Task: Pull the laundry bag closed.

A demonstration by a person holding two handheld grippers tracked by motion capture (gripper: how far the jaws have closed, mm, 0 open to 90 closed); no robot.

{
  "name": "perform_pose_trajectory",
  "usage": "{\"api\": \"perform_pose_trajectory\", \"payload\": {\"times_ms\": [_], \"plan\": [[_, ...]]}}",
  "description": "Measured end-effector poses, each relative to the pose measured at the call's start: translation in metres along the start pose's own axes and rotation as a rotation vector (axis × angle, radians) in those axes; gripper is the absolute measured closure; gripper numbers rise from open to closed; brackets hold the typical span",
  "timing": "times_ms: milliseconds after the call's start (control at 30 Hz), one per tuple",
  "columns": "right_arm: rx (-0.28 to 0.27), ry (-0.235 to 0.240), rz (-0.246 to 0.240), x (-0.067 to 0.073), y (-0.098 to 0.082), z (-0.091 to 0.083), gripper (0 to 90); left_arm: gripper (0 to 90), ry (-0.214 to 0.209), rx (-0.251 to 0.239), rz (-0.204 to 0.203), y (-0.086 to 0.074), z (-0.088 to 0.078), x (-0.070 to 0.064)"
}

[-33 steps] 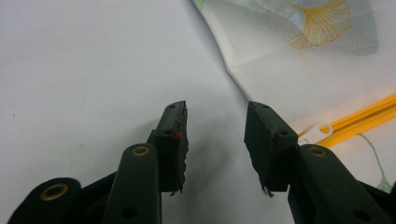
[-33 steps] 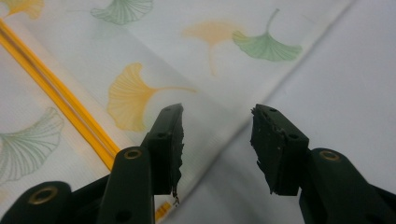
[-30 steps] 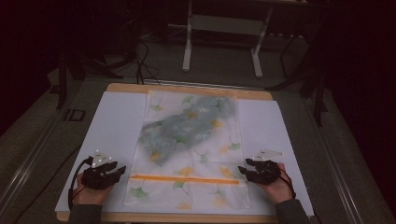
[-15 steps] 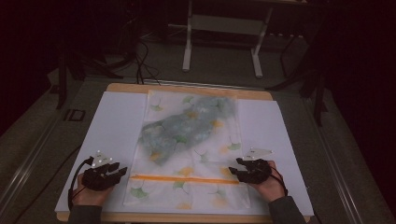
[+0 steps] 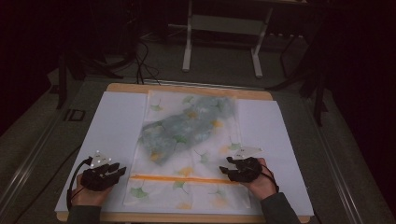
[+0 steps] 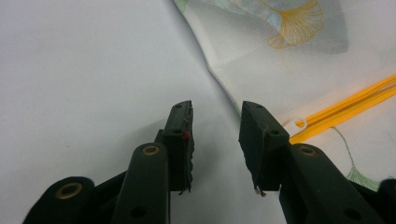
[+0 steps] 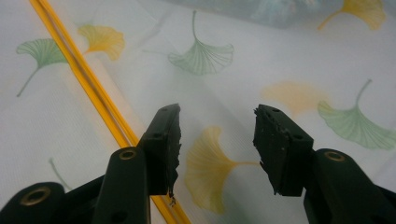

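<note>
1. Evidently, a translucent white mesh bag printed with green and yellow ginkgo leaves lay flat down the middle of the high view, on white sheeting that covered the wooden counter, probably so it stayed spread out and easy to reach.
2. A crumpled blue-green cloth showed through the mesh in the bag's upper half, so it seemed already stowed inside.
3. An orange zipper crossed the bag low in the frame, between the two hands.
4. At lower left, the left gripper was released, jaws apart over bare sheeting just beside the bag's edge and the white zipper pull, likely placed to take that end.
5. At lower right, the right gripper was likewise unclenched, holding nothing, poised over the mesh just beside the zipper.
</note>
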State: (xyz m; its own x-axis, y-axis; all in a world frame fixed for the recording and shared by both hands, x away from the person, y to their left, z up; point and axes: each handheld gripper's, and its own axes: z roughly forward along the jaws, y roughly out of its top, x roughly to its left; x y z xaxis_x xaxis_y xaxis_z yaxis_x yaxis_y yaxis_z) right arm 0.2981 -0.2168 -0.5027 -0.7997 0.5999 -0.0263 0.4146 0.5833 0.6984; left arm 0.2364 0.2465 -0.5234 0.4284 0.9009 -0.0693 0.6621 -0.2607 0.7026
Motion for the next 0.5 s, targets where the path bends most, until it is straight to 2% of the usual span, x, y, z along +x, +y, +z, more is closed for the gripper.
{"api": "perform_pose_trajectory", "payload": {"times_ms": [333, 500], "plan": [[-0.002, 0.033, -0.022, 0.01, 0.009, 0.012, 50.5, 61.7, 0.005, 0.0, -0.004, 0.0, -0.001, 0.001], [0.002, 0.046, -0.036, 0.015, 0.014, 0.017, 50.4, 63.1, 0.006, 0.001, 0.0, 0.0, -0.001, 0.0]]}}
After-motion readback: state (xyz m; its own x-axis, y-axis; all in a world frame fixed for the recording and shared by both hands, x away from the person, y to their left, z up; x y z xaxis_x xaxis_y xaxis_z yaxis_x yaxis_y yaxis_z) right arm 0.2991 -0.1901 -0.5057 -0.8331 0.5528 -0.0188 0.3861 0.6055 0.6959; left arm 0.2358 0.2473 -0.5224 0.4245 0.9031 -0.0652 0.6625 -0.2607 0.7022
